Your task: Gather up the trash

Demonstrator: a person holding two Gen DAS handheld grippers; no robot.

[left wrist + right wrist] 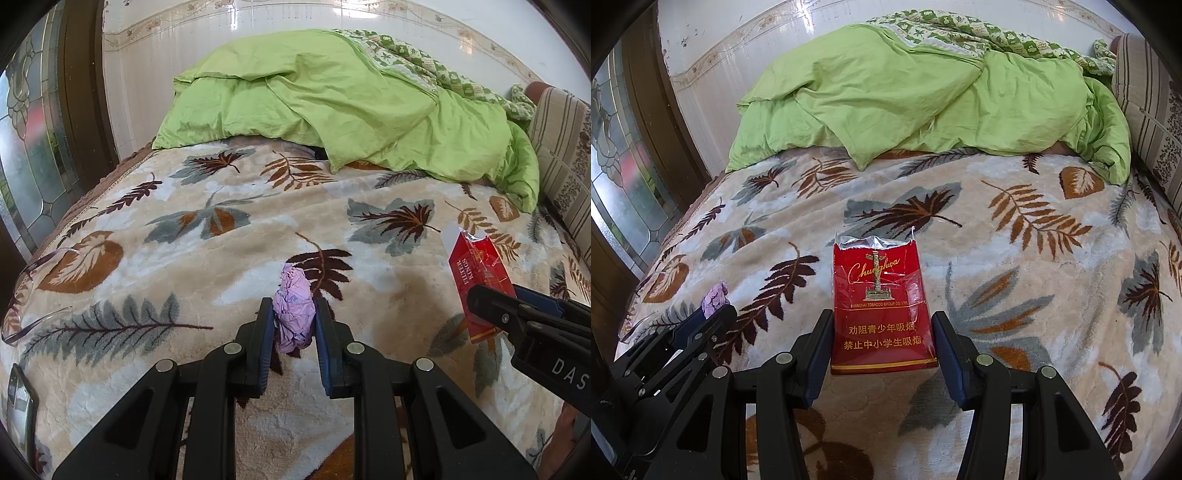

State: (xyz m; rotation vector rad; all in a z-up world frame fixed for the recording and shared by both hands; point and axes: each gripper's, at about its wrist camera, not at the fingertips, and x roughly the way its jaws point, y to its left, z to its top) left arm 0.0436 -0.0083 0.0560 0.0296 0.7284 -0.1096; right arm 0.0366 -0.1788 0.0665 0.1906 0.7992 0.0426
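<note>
A crumpled purple paper wad [293,312] sits between the fingers of my left gripper [294,314], which is shut on it just above the leaf-patterned blanket [221,258]. The wad also shows in the right wrist view [714,294], behind the left gripper [713,314]. A torn-open red cigarette pack [881,306] stands between the fingers of my right gripper [882,328], which is shut on its sides. In the left wrist view the pack [476,273] shows at the right, held by the right gripper [491,295].
A green duvet [332,103] is piled at the far end of the bed. Eyeglasses [26,291] and a phone [20,402] lie at the left bed edge. A striped pillow [561,155] is at right. A glass door [26,147] stands left.
</note>
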